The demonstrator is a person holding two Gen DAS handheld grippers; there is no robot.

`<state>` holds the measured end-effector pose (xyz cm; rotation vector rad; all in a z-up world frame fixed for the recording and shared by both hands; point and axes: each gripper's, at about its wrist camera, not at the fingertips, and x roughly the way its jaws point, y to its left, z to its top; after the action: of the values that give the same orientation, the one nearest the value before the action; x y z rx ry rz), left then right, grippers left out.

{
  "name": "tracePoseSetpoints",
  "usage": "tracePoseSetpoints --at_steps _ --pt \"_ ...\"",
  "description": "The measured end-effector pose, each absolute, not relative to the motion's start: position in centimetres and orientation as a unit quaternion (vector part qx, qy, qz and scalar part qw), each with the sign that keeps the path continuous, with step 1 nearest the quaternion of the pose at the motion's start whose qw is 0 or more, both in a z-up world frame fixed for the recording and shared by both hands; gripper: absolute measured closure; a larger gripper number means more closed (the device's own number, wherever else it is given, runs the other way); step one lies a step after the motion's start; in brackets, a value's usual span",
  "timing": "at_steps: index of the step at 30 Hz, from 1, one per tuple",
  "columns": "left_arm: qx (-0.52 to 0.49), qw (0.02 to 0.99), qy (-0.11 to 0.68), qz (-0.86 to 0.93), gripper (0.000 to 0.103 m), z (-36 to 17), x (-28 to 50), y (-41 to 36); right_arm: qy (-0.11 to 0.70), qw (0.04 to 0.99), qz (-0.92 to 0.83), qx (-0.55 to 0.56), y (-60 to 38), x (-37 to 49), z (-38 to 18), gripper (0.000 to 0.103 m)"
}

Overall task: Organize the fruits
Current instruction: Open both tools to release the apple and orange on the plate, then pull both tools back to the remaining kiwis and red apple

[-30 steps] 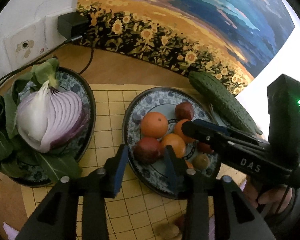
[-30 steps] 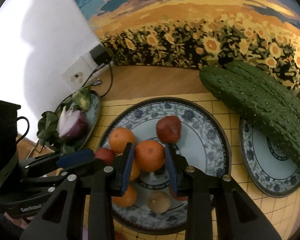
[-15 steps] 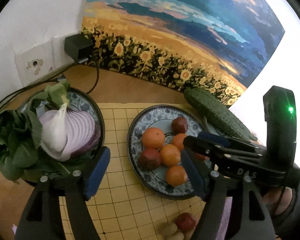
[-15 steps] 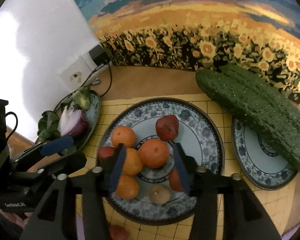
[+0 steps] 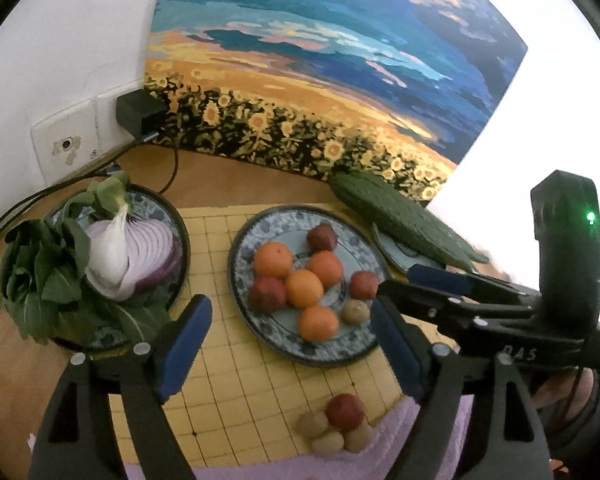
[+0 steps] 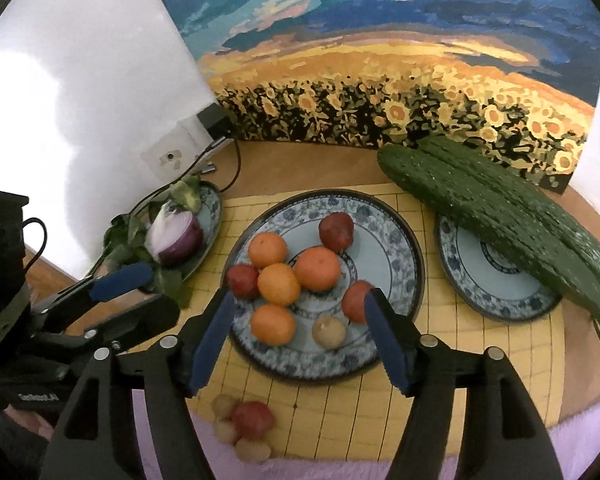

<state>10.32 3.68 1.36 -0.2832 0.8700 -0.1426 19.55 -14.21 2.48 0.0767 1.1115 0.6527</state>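
A blue-patterned plate (image 5: 244,256) (image 6: 400,236) in the middle of the yellow grid mat holds several oranges (image 5: 304,288) (image 6: 316,268), dark red fruits (image 5: 322,237) (image 6: 336,232) and a small brown fruit (image 5: 355,312) (image 6: 329,332). A loose pile of a red fruit (image 5: 345,411) (image 6: 253,419) and small brown fruits (image 5: 327,442) (image 6: 253,450) lies at the mat's near edge. My left gripper (image 5: 288,356) is open and empty, above the mat in front of the plate. My right gripper (image 6: 300,338) is open and empty over the plate's near rim.
A plate at the left (image 5: 178,232) (image 6: 214,208) holds a cut red onion (image 5: 140,252) (image 6: 176,236) and leafy greens (image 5: 40,276). Large cucumbers (image 5: 396,220) (image 6: 500,216) lie across a third plate (image 6: 496,280) at the right. A sunflower painting (image 6: 380,92) and a wall socket with charger (image 5: 136,112) stand behind.
Both grippers have opened wide and pulled back and up from the fruit plate. An orange the right gripper was around now rests on the plate. The loose pile has come into view.
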Motion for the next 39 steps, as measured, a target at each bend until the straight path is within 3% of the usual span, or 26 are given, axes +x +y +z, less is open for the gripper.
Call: tracePoseSetpoints --at_steps 39 --pt "-0.123 0.880 0.448 -0.103 0.015 -1.1 4.8 1.5 0.563 0.783 0.263 0.043 -16.8 11.5 0.1 0.033"
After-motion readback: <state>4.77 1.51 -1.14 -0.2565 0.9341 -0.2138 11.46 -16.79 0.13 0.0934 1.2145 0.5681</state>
